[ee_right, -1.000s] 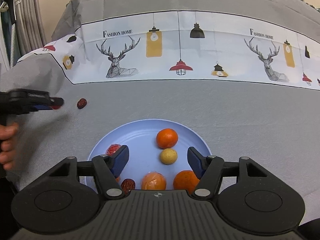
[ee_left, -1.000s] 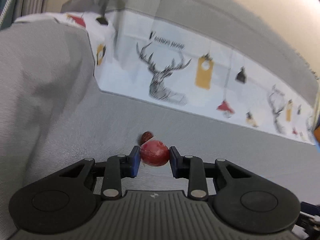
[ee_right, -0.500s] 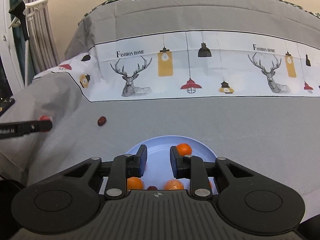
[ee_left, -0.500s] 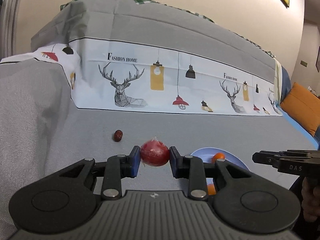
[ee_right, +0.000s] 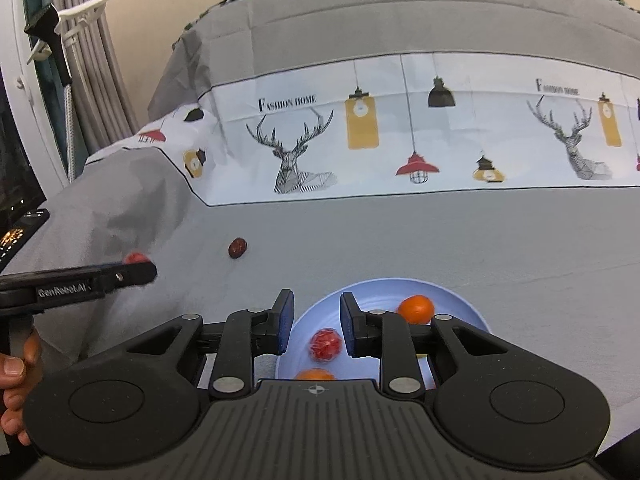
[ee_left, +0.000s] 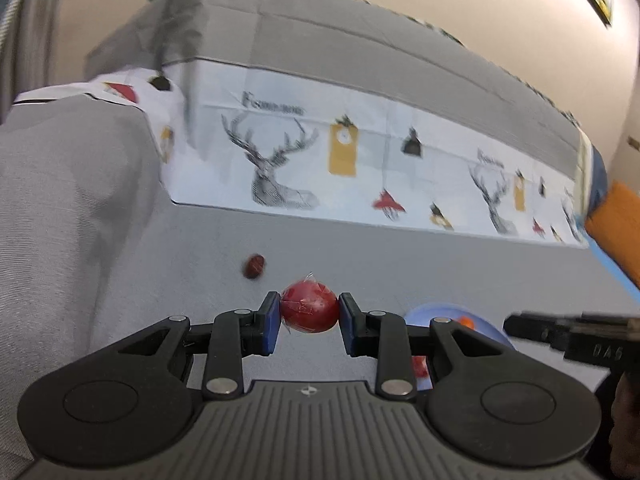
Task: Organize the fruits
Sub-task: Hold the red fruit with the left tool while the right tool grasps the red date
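Red, film-wrapped and round: a fruit [ee_left: 309,307] sits pinched between the blue pads of the left tongs [ee_left: 309,322] at lower centre of the left wrist view, raised off the grey sofa cover [ee_left: 400,264]. A small dark red fruit [ee_left: 254,266] lies on the cover up and left of the tongs, well apart from them. The pale blue plate [ee_left: 486,326] shows at lower right, mostly hidden behind the tongs' right arm, with a bit of orange fruit [ee_left: 466,322] and something red peeking through. The right tongs' black body [ee_left: 568,336] enters from the right edge. This view is motion-blurred.

Right wrist view: the right tongs [ee_right: 316,328] at lower centre stand narrowly parted, holding nothing, the pads hanging over the near rim of the plate [ee_right: 468,308]. In the plate lie a tangerine [ee_right: 416,309] toward the far side, a red wrapped fruit [ee_right: 326,345] seen through the gap between the pads, and a second orange fruit [ee_right: 316,374] at the bottom, half hidden by the tongs' body. The dark red fruit [ee_right: 237,247] rests on the grey cover up and left of the plate. At left centre, the left tongs [ee_right: 134,266] reach in side-on with the held red fruit [ee_right: 135,258] just showing at their tip; fingers of a hand [ee_right: 18,368] grip the handle at the left edge.
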{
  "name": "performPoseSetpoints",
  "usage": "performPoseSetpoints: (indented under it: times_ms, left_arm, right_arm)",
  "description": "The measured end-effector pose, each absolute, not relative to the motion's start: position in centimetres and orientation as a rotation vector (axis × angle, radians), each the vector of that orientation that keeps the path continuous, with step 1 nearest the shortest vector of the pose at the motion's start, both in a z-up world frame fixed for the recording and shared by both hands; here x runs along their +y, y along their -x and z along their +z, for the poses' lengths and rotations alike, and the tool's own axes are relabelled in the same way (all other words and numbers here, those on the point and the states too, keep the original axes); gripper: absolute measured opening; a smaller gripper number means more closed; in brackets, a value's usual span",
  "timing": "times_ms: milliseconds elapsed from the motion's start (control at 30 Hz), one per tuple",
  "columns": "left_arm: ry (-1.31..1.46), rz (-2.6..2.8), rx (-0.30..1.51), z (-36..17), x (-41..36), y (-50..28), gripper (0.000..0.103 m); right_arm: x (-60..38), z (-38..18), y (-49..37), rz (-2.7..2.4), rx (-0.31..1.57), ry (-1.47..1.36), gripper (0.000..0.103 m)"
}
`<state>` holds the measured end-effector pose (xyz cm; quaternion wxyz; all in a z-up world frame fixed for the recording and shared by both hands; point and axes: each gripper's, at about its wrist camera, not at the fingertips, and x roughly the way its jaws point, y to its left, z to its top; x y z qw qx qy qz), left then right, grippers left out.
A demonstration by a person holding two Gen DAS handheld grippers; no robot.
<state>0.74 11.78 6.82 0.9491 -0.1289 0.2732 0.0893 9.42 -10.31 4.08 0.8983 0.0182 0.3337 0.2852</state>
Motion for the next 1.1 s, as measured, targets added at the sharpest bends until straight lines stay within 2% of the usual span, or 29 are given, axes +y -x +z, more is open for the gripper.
performPoseSetpoints:
  times_ms: [167,233,367,467,533,600,800,867,900,933,967,1100]
  left_arm:
    - [0.295,0.262,0.507,7.0,12.7,-0.4,0.034]
    - [0.307,0.284,0.509,6.9,13.2,-0.5,0.034]
    - [0.309,0.319,0.545,6.6,13.9,-1.1,0.034]
    - [0.302,0.311,0.558,6.4,14.1,-1.1,0.034]
    - [0.301,0.303,0.554,6.4,14.2,-0.9,0.034]
    - [0.316,0.302,0.555,6.3,14.5,-0.8,0.034]
    - [0.331,0.296,0.549,6.2,15.0,-0.7,0.034]
    - [0.344,0.299,0.546,6.2,15.2,-0.6,0.034]
    - [0.349,0.300,0.544,6.1,15.2,-0.6,0.034]
    - [0.351,0.302,0.543,6.1,15.3,-0.5,0.034]
    - [0.351,0.300,0.544,6.1,15.3,-0.6,0.034]
    - [0.358,0.300,0.546,6.0,15.3,-0.4,0.034]
  right_arm:
    - [-6.7,3.6,-11.8,0.599,0.718,0.003,0.027]
    - [-4.7,3.1,-13.4,0.597,0.737,-0.006,0.033]
    - [0.2,1.6,-16.5,0.632,0.787,-0.030,0.036]
    - [4.2,0.6,-18.7,0.657,0.819,-0.028,0.042]
    - [6.6,-0.1,-19.8,0.667,0.826,-0.019,0.051]
    - [9.0,-1.1,-21.0,0.665,0.840,-0.003,0.056]
    - [13.3,-4.4,-24.0,0.641,0.913,0.038,0.056]
    - [14.4,-5.6,-24.4,0.623,0.948,0.097,0.052]
    - [14.7,-5.7,-24.3,0.615,0.929,0.123,0.044]
    - [14.9,-5.7,-24.2,0.613,0.910,0.153,0.030]
    - [14.8,-5.6,-24.2,0.622,0.908,0.167,0.022]
    - [12.6,-4.3,-24.0,0.639,0.910,0.138,0.022]
